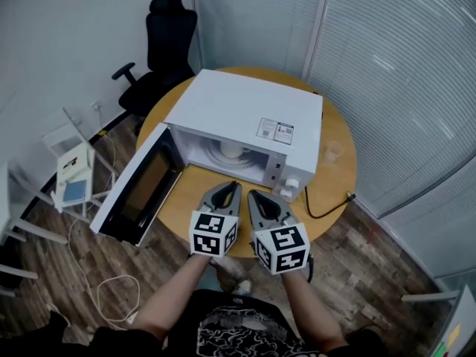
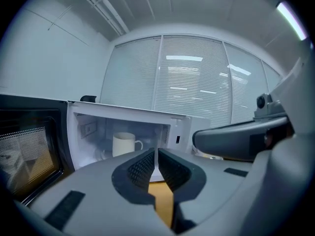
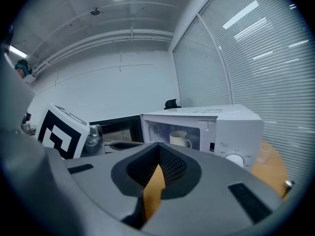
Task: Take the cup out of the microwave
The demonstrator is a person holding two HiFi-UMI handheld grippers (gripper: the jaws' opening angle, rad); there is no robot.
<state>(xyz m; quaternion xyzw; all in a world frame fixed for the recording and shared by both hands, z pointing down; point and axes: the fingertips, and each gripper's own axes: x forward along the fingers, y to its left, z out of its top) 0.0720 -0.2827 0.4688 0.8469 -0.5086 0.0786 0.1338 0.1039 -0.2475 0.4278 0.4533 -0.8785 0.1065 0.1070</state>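
The microwave door with the dark window (image 1: 141,188) hangs wide open on the left, so that part is done. The white cup with a handle (image 2: 124,144) sits inside the white box-shaped microwave (image 1: 245,114), and nothing touches it. The left tool (image 2: 156,152) is closed with nothing in it. So is the right tool (image 3: 157,146) beside it. Both hang over the round wooden counter (image 1: 338,184), in front of the opening. Reaching in, grabbing the cup and lifting it out are all left to do.

Left gripper (image 1: 232,190), right gripper (image 1: 254,197), side by side, jaws closed, empty
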